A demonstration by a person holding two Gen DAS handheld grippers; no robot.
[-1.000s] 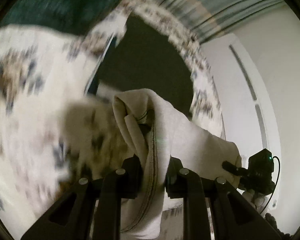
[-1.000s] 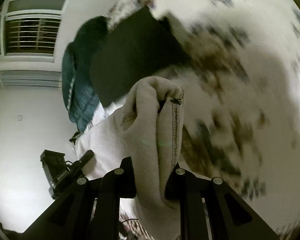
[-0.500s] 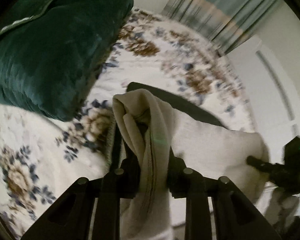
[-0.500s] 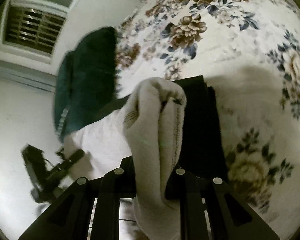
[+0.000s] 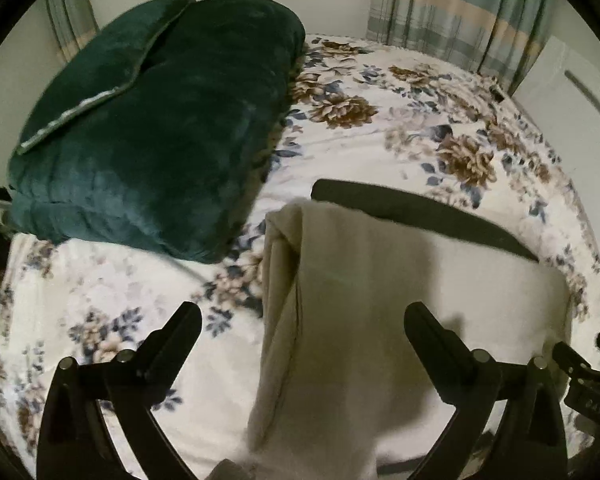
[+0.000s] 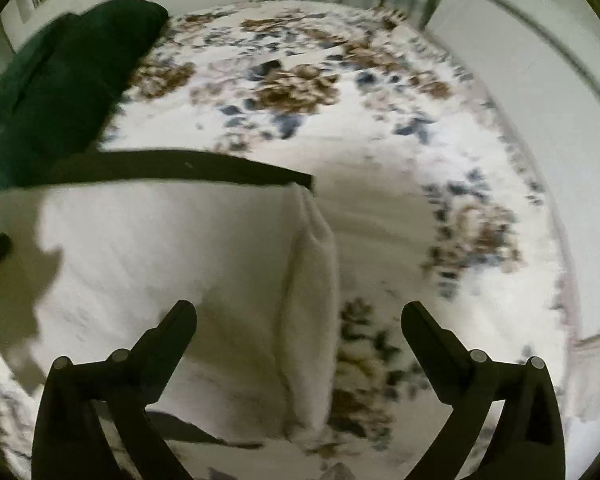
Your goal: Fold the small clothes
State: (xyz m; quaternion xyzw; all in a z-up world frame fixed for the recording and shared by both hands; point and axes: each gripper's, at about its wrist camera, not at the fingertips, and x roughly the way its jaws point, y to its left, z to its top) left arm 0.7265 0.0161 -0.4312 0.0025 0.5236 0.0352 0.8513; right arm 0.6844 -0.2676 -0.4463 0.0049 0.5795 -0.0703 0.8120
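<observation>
A cream-white folded cloth (image 5: 400,320) lies flat on the floral bedspread (image 5: 380,140), over a dark garment (image 5: 420,210) whose far edge shows beyond it. My left gripper (image 5: 302,314) is open and empty above the cloth's left folded edge. In the right wrist view the same cloth (image 6: 160,260) lies with its right folded edge between the fingers of my right gripper (image 6: 298,312), which is open and empty. The dark garment (image 6: 180,168) shows as a strip behind the cloth.
A thick dark green folded blanket (image 5: 152,128) lies at the left on the bed, also in the right wrist view (image 6: 60,80). Striped curtains (image 5: 460,12) hang beyond the bed. A white wall or door (image 6: 540,60) stands at the right.
Both grippers were shut on the cream cloth and held it up bunched. They have lowered it onto the dark garment, opened and let go. The cloth now lies flat.
</observation>
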